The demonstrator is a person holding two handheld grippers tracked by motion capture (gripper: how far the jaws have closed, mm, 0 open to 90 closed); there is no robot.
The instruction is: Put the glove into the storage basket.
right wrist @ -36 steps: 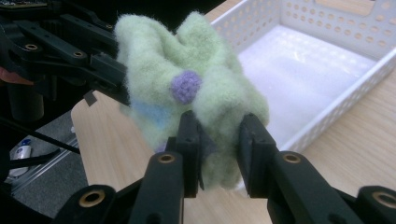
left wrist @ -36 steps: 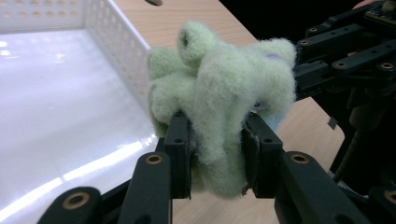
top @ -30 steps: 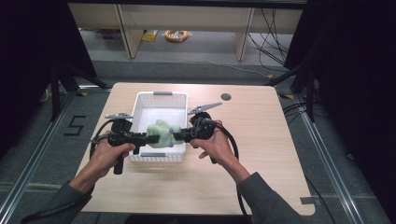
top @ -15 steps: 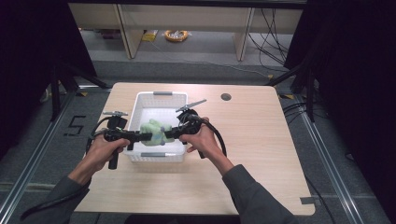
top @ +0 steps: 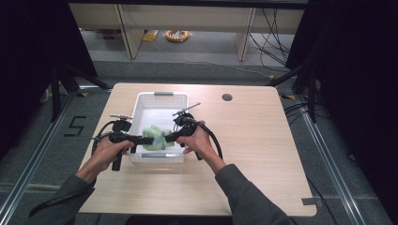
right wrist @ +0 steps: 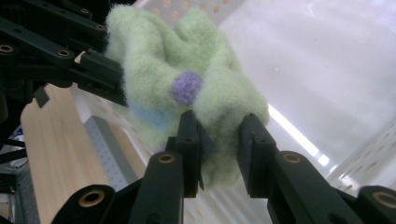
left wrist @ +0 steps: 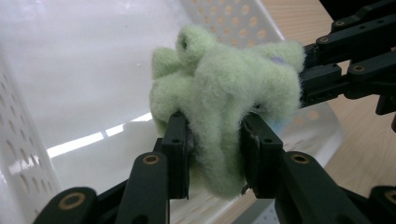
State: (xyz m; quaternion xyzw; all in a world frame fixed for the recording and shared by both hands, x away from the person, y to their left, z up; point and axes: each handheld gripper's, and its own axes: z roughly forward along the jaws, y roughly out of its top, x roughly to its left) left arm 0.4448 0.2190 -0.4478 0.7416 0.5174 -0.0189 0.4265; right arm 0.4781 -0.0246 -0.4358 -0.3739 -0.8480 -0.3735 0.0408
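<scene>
My wooden table (top: pixel 263 140) has a small dark round hole (top: pixel 227 97) near its far edge. On the grey floor (top: pixel 206 51) beyond lies a yellow coil (top: pixel 177 35) between pale furniture legs. A "5" (top: pixel 75 126) is marked on the floor at left.

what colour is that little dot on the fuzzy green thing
Purple: the small round dot on the pale green fuzzy cloth shows best in the right gripper view.

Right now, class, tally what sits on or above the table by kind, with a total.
Grippers: 2, left gripper and right gripper
White basket: 1
Green fuzzy cloth: 1, pinched by both grippers
Total: 4
</scene>
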